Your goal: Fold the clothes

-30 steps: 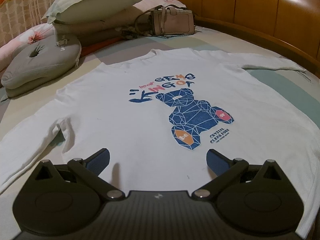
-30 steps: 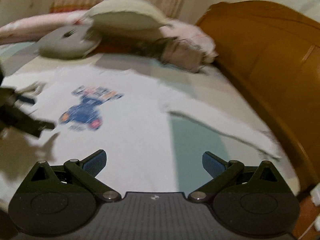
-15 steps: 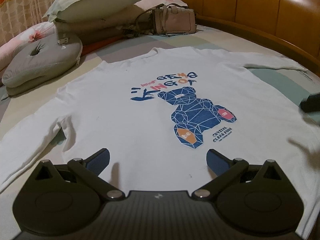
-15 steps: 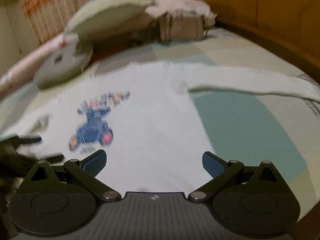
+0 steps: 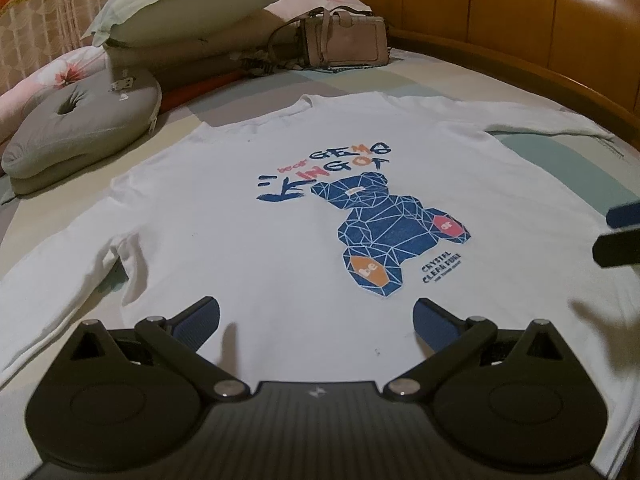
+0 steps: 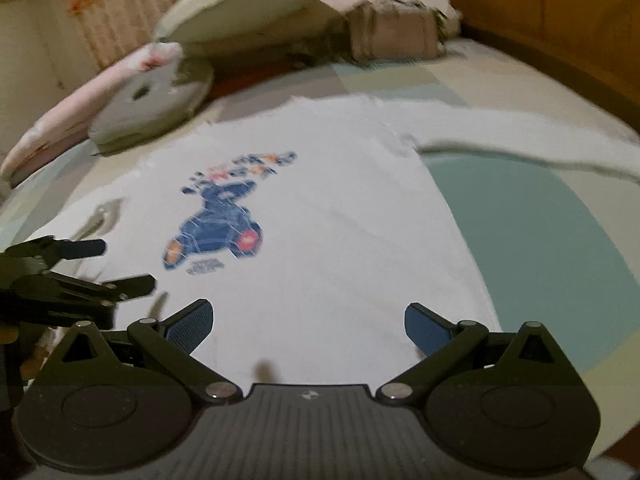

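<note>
Shirt [image 5: 248, 216] print sharp in L view, blurred R; both tongs [image 5: 316, 320] [image 6: 308, 322] agape, empty.

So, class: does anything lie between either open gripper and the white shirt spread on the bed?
Nothing visible does. The left gripper and right gripper both hover open over the white shirt, whose fabric lies bare between the fingers.

Matt cloth shirt [image 5: 248, 216]; glossy wooden headboard [image 5: 540, 36]
</note>
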Available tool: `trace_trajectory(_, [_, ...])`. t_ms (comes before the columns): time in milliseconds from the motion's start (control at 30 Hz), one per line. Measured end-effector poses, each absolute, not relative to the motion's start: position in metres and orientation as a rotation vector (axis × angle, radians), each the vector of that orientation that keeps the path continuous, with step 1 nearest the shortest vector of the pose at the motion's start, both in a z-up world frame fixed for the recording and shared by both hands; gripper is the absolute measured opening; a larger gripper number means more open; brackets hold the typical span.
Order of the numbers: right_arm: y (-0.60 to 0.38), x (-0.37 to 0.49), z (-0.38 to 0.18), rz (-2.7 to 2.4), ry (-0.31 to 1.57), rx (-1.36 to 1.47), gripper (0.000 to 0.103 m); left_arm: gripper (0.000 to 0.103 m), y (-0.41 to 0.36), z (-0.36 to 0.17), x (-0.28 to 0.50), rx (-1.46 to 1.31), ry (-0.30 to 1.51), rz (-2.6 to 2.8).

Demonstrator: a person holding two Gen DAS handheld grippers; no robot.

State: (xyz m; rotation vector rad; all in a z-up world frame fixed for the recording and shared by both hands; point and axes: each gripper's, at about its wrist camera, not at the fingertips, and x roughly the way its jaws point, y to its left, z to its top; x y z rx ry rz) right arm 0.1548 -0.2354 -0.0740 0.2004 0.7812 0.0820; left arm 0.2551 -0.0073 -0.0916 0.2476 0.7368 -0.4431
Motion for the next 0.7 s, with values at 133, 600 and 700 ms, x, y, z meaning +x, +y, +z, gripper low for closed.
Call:
trace_trajectory(133, [-0.225, 0.169, -0.073, 0.101, 0.813, 0.152, 0.103, 0.102, -0.007, -0.091, 0.255, 0.245, 0.735, -0.445])
trace_trajectory(600, [-0.217, 0.168, -0.112, -0.007, 0.875, -0.013, 0.103, 0.102, -0.008, -0.093, 0.255, 0.252, 0.739, -0.443])
trace_trajectory(700, [-0.218, 0.166, -0.111, -0.008, 0.875, 0.004, 0.103, 0.102, -0.009, -0.093, 0.254, 0.258, 0.738, -0.445])
